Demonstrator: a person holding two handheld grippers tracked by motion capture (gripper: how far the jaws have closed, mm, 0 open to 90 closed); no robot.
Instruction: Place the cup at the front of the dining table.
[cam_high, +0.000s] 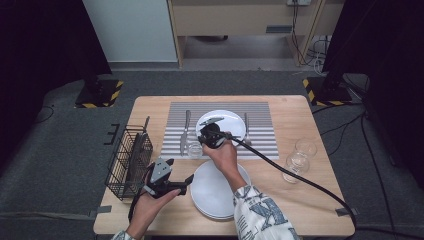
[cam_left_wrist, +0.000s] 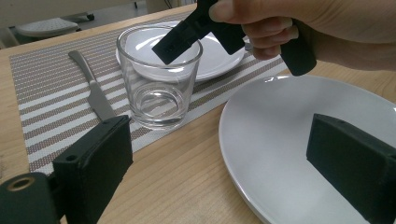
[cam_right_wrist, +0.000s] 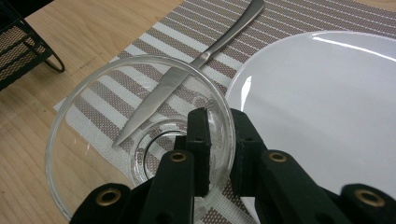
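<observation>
High view first: a person stands at the wooden table (cam_high: 295, 125), and the right gripper (cam_high: 209, 136) reaches down onto a clear tumbler (cam_high: 194, 148) at the near-left edge of the striped placemat (cam_high: 260, 125), at about eight o'clock from the white plate (cam_high: 232, 122) on that mat. The left gripper (cam_high: 187, 181) hovers low at nine o'clock from the stack of plates (cam_high: 212, 197), with a wire basket (cam_high: 127, 160) farther left.

Left gripper view: its own jaws stand wide apart with nothing between them. Ahead, the tumbler (cam_left_wrist: 159, 79) stands upright on the mat, a knife (cam_left_wrist: 91, 86) lying just beside it, and one black jaw of the other gripper dips inside the rim.

Right gripper view: the jaws are pinched tight on the tumbler's (cam_right_wrist: 140, 140) wall, one pad inside, one outside. The glass is thin, smooth and stiff, so I judge it light but slippery and breakable; the rim pinch suits it, if lifted straight up.
</observation>
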